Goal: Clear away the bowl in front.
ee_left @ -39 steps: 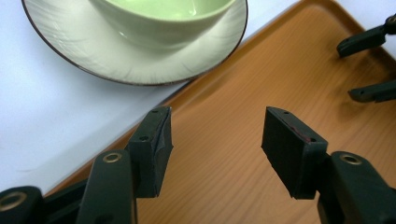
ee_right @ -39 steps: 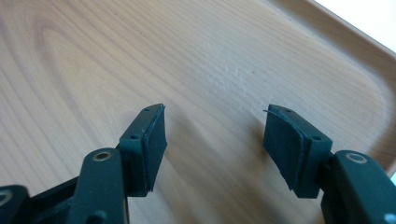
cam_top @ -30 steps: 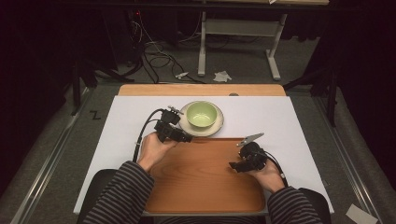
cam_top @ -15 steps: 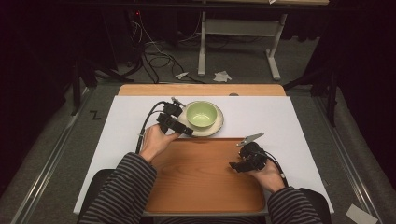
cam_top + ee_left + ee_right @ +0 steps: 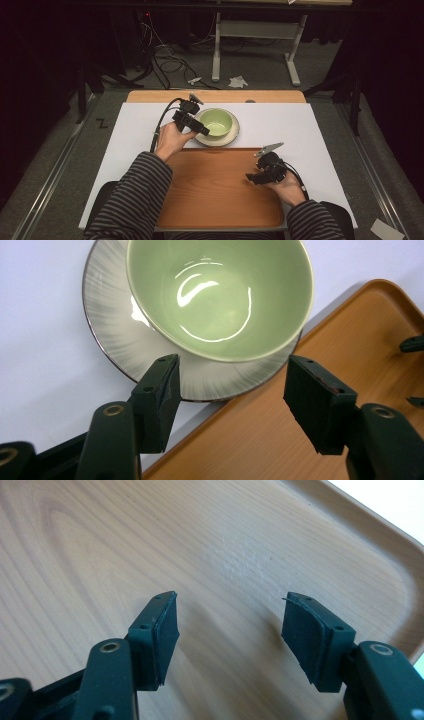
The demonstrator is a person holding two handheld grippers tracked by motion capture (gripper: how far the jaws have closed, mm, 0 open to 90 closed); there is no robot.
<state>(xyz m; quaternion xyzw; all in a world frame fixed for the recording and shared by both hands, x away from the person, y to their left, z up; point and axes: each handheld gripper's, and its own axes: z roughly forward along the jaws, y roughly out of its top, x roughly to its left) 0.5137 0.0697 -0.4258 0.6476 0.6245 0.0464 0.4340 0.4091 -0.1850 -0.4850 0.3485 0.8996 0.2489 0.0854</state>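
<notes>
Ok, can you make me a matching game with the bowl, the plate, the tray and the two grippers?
Things:
1. bowl
2. plate
3. tray
4. left hand-held gripper
5. right hand-held gripper

Matches:
A. open above the wooden tray
B. green, sits on the plate
C. open at the plate's edge
D. grey streaks, under the bowl
E. brown wood, nearest the person

Pairs: 1-B, 2-D, 3-E, 4-C, 5-A

Bowl (image 5: 217, 122) sits in saucer (image 5: 231, 135) on the table (image 5: 310, 130), at 12 o'clock from the tray (image 5: 215, 190). Left gripper (image 5: 192, 125) lies at the saucer's 9 o'clock; right gripper (image 5: 257, 175) over the tray's 3 o'clock edge.
</notes>
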